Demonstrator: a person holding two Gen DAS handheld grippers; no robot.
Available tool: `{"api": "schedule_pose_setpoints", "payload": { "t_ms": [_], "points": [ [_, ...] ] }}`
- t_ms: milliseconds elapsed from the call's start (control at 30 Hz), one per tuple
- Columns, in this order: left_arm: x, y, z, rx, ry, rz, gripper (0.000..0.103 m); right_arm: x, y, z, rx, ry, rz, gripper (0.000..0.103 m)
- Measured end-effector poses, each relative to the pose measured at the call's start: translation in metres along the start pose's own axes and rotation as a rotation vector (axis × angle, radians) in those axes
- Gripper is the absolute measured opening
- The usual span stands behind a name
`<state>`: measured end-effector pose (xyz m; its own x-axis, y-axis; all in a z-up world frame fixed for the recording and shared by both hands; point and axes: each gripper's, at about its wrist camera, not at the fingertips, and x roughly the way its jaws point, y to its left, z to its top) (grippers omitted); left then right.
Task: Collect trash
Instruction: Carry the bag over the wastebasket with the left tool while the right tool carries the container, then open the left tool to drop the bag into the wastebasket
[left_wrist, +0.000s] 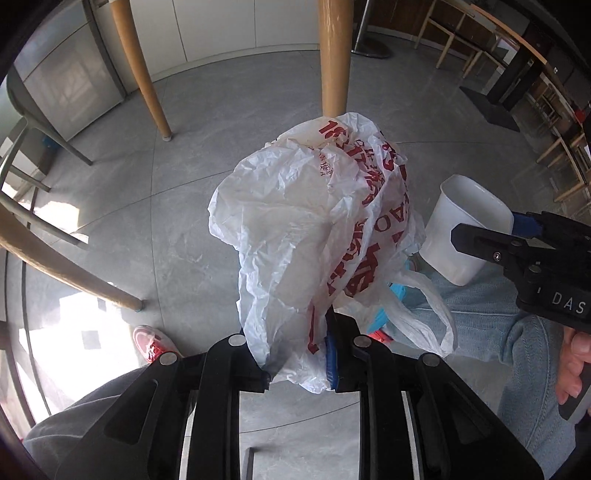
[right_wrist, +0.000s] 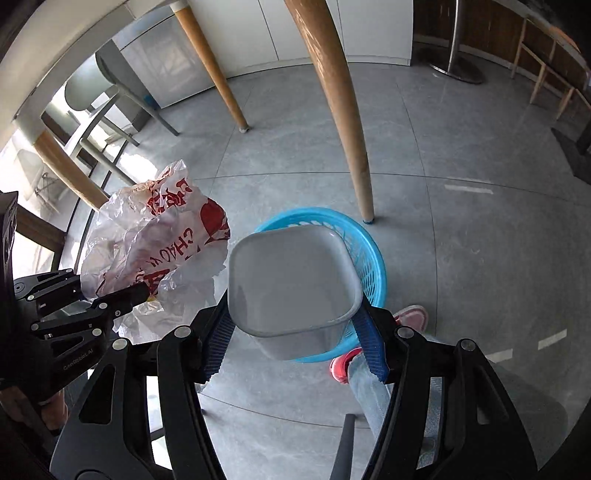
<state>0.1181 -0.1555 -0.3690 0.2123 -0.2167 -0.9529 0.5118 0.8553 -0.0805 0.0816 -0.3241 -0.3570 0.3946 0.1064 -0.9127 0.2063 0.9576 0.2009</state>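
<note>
Between the left gripper's (left_wrist: 301, 363) narrow jaws, pinched tight: a crumpled white plastic bag with red lettering (left_wrist: 310, 229), bulging forward above the grey tiled floor (left_wrist: 177, 206). Between the right gripper's (right_wrist: 295, 343) half-spread jaws, pressed on both sides by blue pads (right_wrist: 371, 347): a white square tub (right_wrist: 291, 280), open side toward the camera. Directly below the tub: a blue mesh basket (right_wrist: 369, 254) on the floor. Beyond: tan wooden desk legs (right_wrist: 340, 107). Near the lower edges: red shoes (left_wrist: 153, 341) and light blue trousers (left_wrist: 517, 332).
</note>
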Motion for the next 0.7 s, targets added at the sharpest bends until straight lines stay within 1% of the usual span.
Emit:
{"api": "schedule_pose_setpoints", "payload": {
  "t_ms": [100,167,233,333,433,533,667,700],
  "points": [
    [0.047,-0.004,0.01,0.004,0.043,-0.018,0.02,0.04,-0.009,0.001,0.016,0.076,-0.018,0.057],
    [0.071,-0.004,0.014,0.008,0.062,-0.023,0.02,0.056,-0.012,0.007,0.013,0.103,-0.033,0.057],
    [0.096,-0.001,0.016,-0.017,0.103,-0.053,0.02,0.074,-0.017,0.01,0.015,0.137,-0.051,0.057],
    [0.125,0.006,0.02,-0.044,0.141,-0.11,0.02,0.103,-0.023,0.009,0.04,0.207,-0.05,0.057],
    [0.152,0.006,0.021,-0.035,0.183,-0.128,0.02,0.124,-0.023,0.009,0.02,0.25,-0.067,0.057],
    [0.165,0.004,0.022,-0.019,0.21,-0.12,0.021,0.14,-0.027,0.01,0.036,0.277,-0.066,0.057],
    [0.168,0.005,0.022,-0.03,0.23,-0.13,0.023,0.151,-0.03,0.01,0.048,0.297,-0.062,0.058],
    [0.166,0.007,0.022,-0.035,0.23,-0.131,0.027,0.152,-0.029,0.01,0.048,0.299,-0.059,0.058]
  ]
}}
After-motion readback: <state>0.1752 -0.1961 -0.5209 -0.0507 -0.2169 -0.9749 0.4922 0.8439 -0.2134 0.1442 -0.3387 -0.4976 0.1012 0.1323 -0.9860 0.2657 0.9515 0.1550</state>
